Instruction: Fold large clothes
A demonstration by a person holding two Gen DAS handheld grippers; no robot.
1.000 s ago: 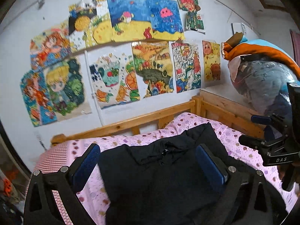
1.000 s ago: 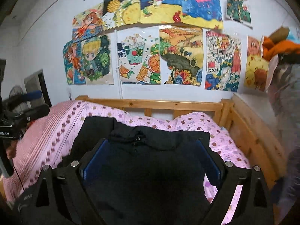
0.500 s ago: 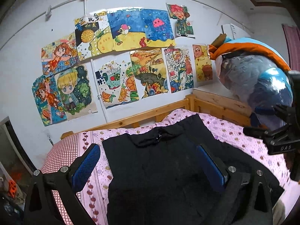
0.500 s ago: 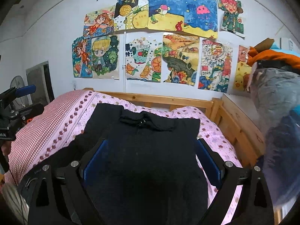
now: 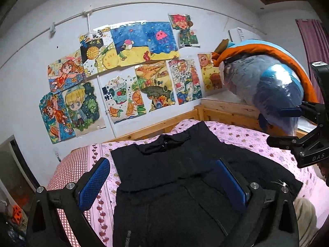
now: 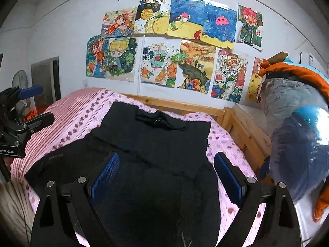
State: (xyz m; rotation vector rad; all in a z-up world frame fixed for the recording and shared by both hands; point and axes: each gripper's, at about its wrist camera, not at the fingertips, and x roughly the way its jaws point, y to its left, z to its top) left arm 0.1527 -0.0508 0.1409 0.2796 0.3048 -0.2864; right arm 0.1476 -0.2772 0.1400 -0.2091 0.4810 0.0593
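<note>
At the far left a doorway opens in the white wall, with a fan beside it. The left claw hangs over the near part of the bed, its blue pads spread wide with nothing gripped; one finger is over the pink sheet, the other over dark cloth. A black garment lies flat in the middle of the bed, its collar and zip towards the far rail, its lower part reaching the near edge under both claws. The pink spotted sheet shows around it, and a red-checked strip runs along the left side. Behind the wooden bed rail the wall is covered with a cluster of bright children's drawings. The right claw is also wide open and empty, both fingers poised above the black cloth without pinching it. To the right, past the wooden corner post, a bulky bundle wrapped in clear plastic sits with an orange cloth draped over its top. A purple curtain hangs at the far right.
</note>
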